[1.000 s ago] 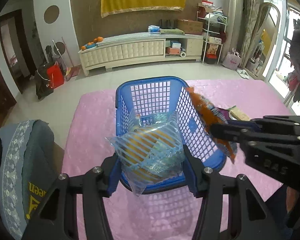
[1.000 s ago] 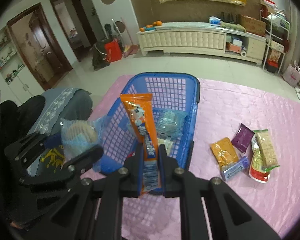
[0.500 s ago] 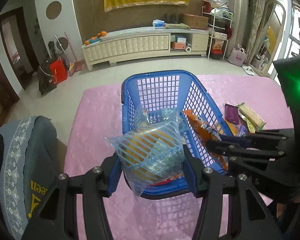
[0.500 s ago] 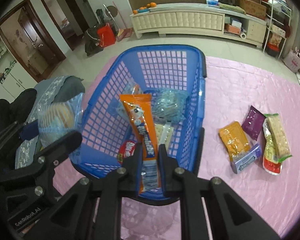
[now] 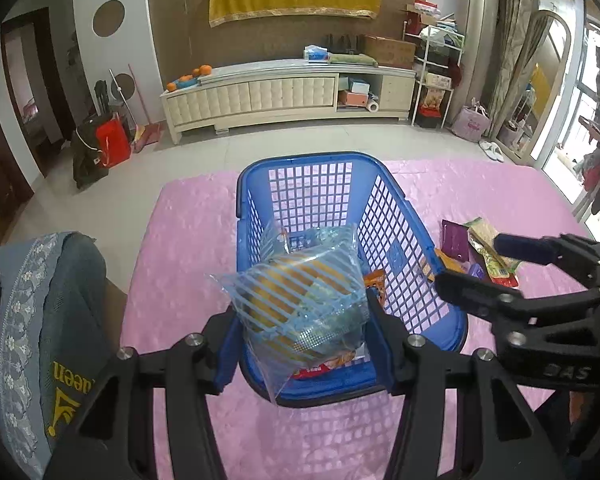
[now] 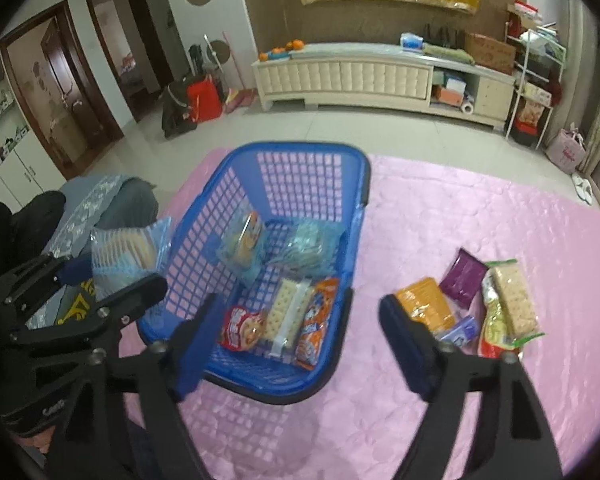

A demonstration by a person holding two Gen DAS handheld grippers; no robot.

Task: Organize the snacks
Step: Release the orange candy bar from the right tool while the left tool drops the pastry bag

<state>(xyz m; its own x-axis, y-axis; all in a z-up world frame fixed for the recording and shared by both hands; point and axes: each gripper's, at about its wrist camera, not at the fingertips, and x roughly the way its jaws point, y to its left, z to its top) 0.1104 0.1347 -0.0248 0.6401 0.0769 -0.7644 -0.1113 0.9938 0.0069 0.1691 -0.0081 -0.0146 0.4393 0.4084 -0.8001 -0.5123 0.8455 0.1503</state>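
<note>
Right wrist view: your right hand-held gripper (image 6: 288, 344) has just been opening, jaws now spread with nothing between them, above the near end of the blue basket (image 6: 356, 184).
Orange snack pack (image 6: 314, 324) lies inside the basket beside a cracker pack (image 6: 286, 316) and a red pack (image 6: 240, 328). Your left hand-held gripper (image 5: 300, 320) pinches a clear blue-striped bag of biscuits (image 5: 300, 300) over the basket's near rim. Four more snacks (image 6: 472, 300) lie on the pink cloth (image 6: 460, 208), right of the basket.

Both wrist views downward, sharing basket (image 5: 416, 236)
</note>
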